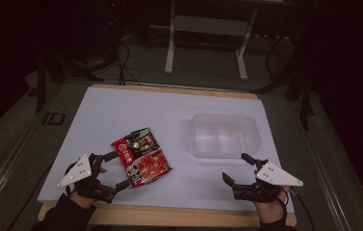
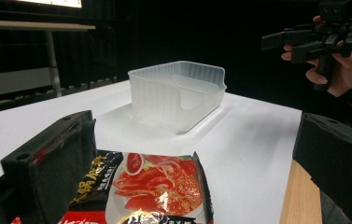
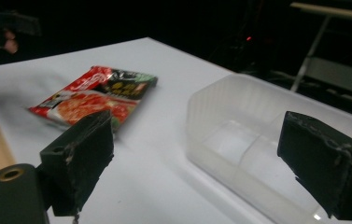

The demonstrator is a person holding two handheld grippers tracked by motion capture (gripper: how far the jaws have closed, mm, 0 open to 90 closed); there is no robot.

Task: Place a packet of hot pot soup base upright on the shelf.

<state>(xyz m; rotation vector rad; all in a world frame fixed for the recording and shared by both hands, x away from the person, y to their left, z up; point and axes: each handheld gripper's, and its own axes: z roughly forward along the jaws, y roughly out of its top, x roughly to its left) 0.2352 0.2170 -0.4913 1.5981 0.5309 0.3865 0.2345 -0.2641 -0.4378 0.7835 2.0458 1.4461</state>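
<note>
Your left gripper (image 1: 112, 170), jaws apart, straddles the red packet (image 1: 141, 156), seemingly ready to clamp it; your right gripper (image 1: 239, 169) hangs with jaws apart near the clear tub (image 1: 253, 132)

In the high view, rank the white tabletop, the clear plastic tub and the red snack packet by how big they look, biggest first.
1. White tabletop, by far the largest.
2. Clear plastic tub.
3. Red snack packet, somewhat smaller than the tub.

The packet lies a little nearer the camera, yet it looks smaller, so the order seems safe.
</note>
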